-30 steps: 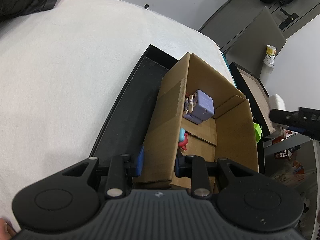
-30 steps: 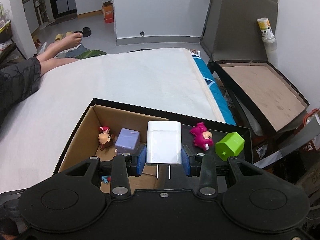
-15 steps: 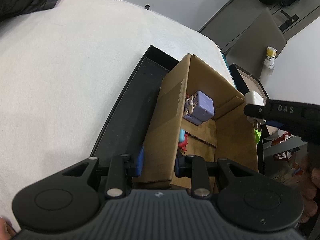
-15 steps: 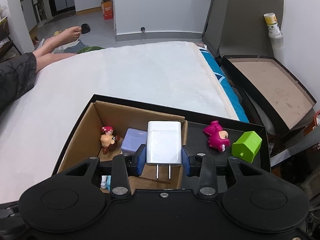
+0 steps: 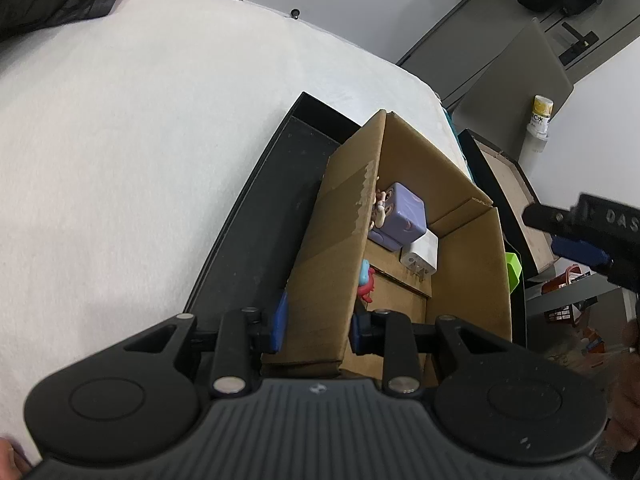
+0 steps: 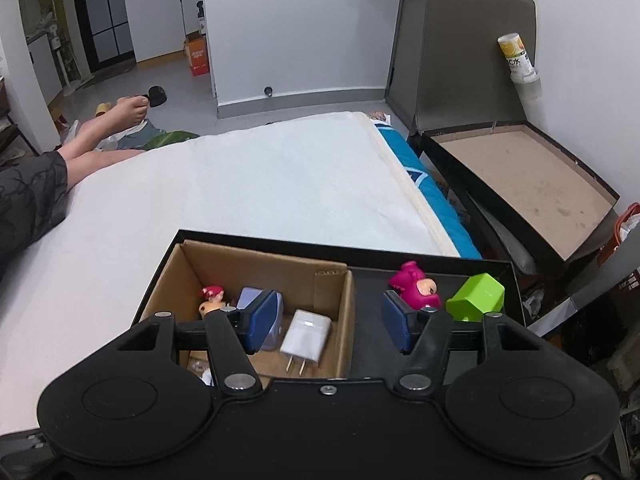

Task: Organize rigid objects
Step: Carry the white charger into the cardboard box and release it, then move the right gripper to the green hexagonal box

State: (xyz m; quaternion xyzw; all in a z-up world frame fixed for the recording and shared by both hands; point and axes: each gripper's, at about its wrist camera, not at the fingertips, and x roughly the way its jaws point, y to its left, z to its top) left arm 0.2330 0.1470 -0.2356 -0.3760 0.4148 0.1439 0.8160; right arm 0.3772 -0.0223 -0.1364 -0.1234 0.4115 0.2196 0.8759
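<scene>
My left gripper (image 5: 316, 326) clamped on near wall of cardboard box (image 5: 332, 240), one blue pad each side of wall. Box sits in black tray (image 6: 436, 276) on white bed (image 6: 280, 184). Inside box, left to right: small red-capped figure (image 6: 211, 300), purple cube (image 6: 250, 298), white charger (image 6: 306, 336) lying flat, prongs toward me. My right gripper (image 6: 328, 326) spread wide above box, holding nothing. Right of box on tray floor: pink toy (image 6: 414, 290), then green house block (image 6: 476, 296).
</scene>
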